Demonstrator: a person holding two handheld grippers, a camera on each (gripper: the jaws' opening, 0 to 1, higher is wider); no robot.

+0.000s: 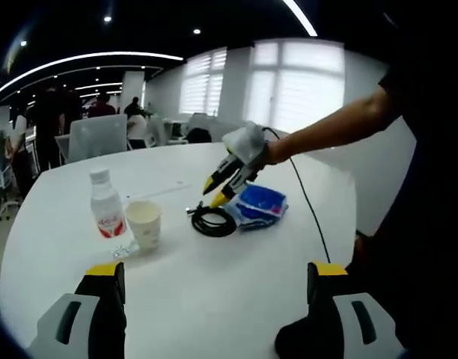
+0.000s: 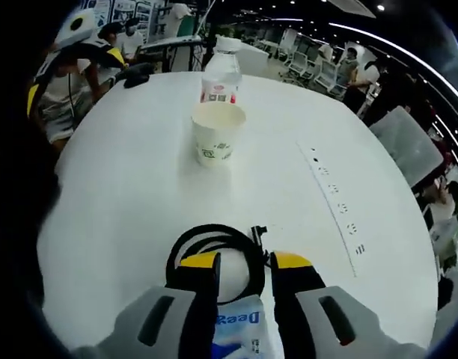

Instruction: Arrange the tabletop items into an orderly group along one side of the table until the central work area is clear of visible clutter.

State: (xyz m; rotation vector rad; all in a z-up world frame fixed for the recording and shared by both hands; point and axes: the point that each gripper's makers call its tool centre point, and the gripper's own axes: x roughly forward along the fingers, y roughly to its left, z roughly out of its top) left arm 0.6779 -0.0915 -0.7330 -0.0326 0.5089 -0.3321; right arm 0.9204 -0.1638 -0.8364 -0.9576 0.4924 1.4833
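Right gripper over the cable coil, left gripper held back at the tabletop edge.

The right gripper (image 1: 218, 191) hovers just above the black coiled cable (image 1: 213, 221), jaws slightly apart and gripping nothing, with the blue packet (image 1: 260, 204) touching the coil's far side. A paper cup (image 1: 144, 223) and water bottle (image 1: 106, 203) stand together nearby (nearly touching) on the white tabletop (image 1: 214, 299). The left gripper (image 1: 214, 284) hangs wide open, empty. People sit beyond.
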